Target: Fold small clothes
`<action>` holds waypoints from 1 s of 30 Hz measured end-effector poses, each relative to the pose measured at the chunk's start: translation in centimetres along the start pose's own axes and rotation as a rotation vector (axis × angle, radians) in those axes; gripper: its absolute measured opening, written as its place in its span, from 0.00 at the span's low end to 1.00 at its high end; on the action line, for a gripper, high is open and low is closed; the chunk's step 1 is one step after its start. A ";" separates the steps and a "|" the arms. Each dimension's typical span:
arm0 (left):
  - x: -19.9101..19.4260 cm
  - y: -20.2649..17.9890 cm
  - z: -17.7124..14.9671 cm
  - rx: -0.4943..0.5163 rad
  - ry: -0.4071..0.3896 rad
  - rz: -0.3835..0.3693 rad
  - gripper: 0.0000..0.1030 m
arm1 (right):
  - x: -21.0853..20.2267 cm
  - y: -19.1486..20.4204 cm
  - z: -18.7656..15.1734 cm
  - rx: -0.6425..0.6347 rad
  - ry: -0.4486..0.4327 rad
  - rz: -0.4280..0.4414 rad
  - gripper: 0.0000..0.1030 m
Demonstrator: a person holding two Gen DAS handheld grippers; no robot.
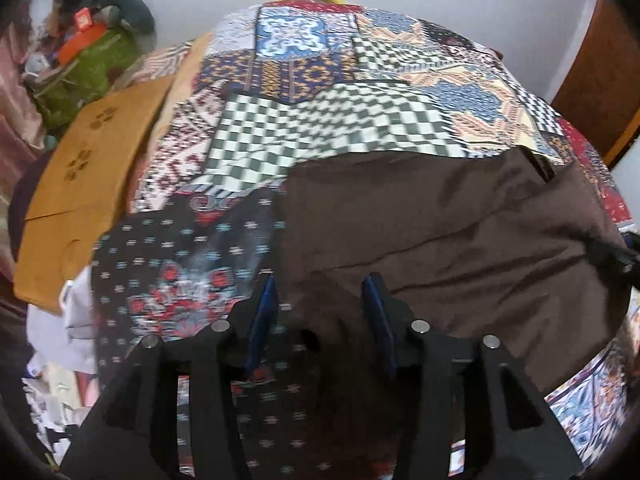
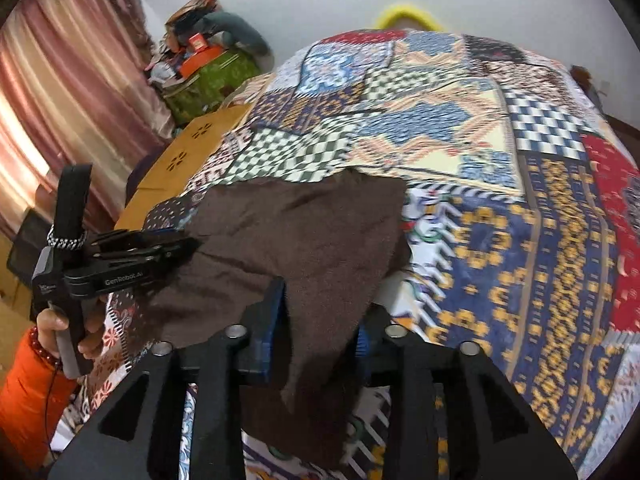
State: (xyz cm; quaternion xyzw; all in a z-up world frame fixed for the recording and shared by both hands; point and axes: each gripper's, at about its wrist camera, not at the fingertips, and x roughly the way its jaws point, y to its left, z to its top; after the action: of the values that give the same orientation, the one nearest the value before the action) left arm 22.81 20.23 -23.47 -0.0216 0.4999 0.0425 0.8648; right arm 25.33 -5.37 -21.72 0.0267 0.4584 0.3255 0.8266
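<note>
- Cloth: brown, on quilt.
- Left gripper: released, jaws apart at cloth's edge.
- Right gripper: slack, cloth between jaws.
- Advice: lay edges square, smooth wrinkles.

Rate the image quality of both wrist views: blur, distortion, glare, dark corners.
Left wrist view: motion-smeared, the brown cloth and patchwork bedspread soft; strong fisheye bulge; black vignette at the corners; no glare. Right wrist view: somewhat sharper, the lettering on the left gripper readable; same barrel distortion and dark corners; the curtain glows with backlight at the left edge.
</note>
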 end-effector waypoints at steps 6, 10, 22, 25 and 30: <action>-4.7 2.1 -0.5 -0.040 -0.089 -0.018 0.45 | -3.4 0.8 0.6 -0.072 -0.072 -0.066 0.35; -7.3 1.4 -0.5 -0.031 -0.134 -0.076 0.45 | -4.6 2.4 1.5 -0.118 -0.118 -0.046 0.35; -0.6 -2.4 -1.2 -0.009 -0.015 -0.148 0.45 | 2.7 3.2 1.2 -0.178 0.013 -0.055 0.35; 0.8 -1.0 -1.5 -0.060 -0.004 -0.158 0.45 | 2.1 1.7 1.3 -0.120 0.007 -0.034 0.35; -0.3 0.0 -1.1 -0.090 -0.036 -0.132 0.45 | 0.8 -0.1 1.1 -0.071 0.005 -0.050 0.35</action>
State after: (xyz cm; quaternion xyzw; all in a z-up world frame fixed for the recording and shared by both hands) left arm 21.66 20.12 -23.75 -0.0929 0.4793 0.0082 0.8727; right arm 26.56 -4.73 -21.72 -0.0152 0.4491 0.3208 0.8338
